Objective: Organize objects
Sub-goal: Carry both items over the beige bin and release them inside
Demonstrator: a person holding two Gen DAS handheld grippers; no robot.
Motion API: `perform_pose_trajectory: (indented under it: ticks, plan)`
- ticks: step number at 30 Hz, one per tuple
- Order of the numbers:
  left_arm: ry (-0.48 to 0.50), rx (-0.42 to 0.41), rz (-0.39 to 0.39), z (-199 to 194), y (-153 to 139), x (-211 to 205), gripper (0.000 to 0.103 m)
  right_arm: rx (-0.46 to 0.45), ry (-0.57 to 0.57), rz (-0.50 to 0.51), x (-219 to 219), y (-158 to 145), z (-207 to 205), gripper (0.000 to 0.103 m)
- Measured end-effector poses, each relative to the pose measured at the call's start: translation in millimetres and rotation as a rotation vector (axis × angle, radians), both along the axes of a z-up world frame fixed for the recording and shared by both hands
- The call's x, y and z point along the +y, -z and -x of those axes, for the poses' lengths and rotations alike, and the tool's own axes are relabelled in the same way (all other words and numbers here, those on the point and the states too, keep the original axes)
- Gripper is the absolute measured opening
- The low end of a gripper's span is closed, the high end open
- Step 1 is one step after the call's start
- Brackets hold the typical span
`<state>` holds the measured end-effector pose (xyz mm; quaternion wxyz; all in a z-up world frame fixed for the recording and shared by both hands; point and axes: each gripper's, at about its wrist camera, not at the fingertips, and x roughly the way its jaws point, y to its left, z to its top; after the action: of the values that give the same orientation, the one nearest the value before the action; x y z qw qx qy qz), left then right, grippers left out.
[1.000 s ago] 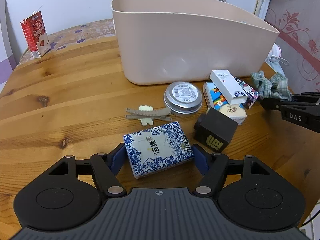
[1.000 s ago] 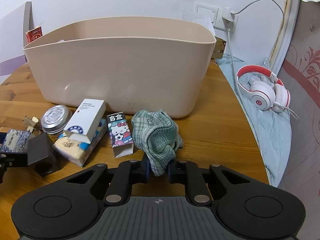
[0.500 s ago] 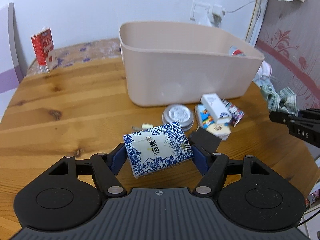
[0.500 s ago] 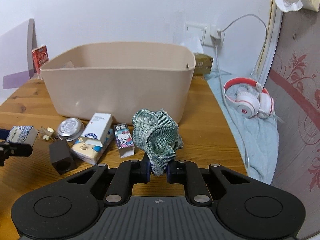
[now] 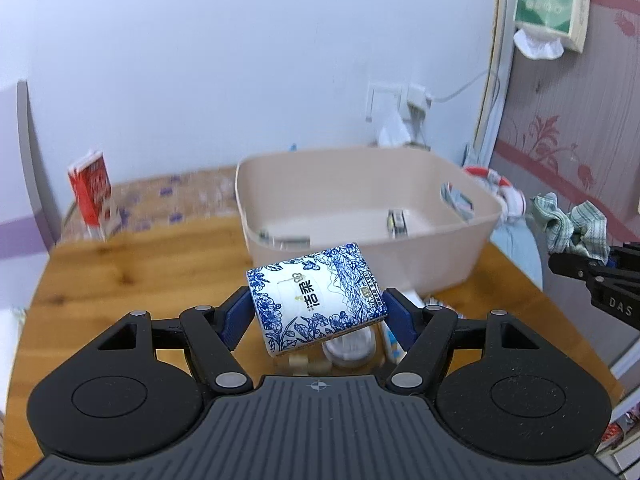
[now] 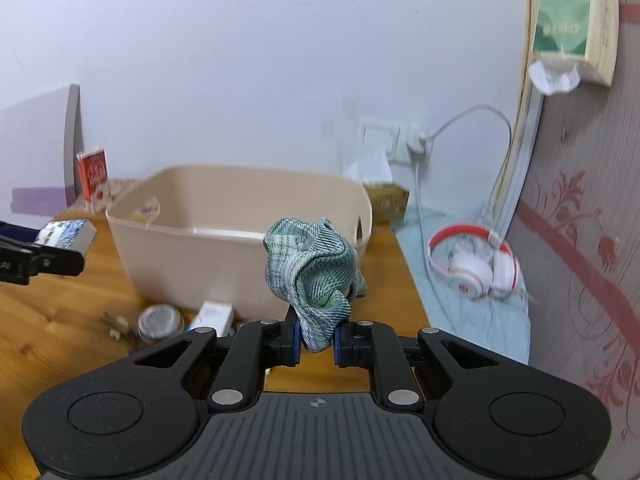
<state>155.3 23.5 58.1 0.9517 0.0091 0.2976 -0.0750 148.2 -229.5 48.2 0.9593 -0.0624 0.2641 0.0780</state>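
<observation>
My left gripper (image 5: 318, 316) is shut on a blue-and-white patterned box (image 5: 316, 298) and holds it in the air in front of the beige bin (image 5: 472, 208). My right gripper (image 6: 316, 344) is shut on a crumpled green checked cloth (image 6: 312, 264), raised above the table in front of the bin (image 6: 192, 248). The cloth and right gripper also show at the right of the left wrist view (image 5: 568, 228). The bin holds a few small items (image 5: 396, 220).
A round tin (image 6: 160, 322), a white box (image 6: 214, 314) and other small items lie on the wooden table (image 6: 48, 312) before the bin. A red carton (image 5: 92, 192) stands at the far left. Red-white headphones (image 6: 476, 268) lie on a blue cloth at right.
Both grippers have risen well above the table with their loads. The bin's inside has come into view, and the loose items now lie below the grippers.
</observation>
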Motion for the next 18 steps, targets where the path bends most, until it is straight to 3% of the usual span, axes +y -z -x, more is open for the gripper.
perform_pose_trajectory:
  ticks: [9,18]
  plan:
    - [0.002,-0.067,-0.001,-34.6,-28.8,-1.7,0.071,-0.084,-0.018,-0.009,10.7,-29.7,-13.4,0.015]
    - [0.047,-0.1,-0.051,-82.7,-40.6,-17.5,0.071,-0.106,-0.018,-0.019,11.2,-42.5,-54.0,0.015]
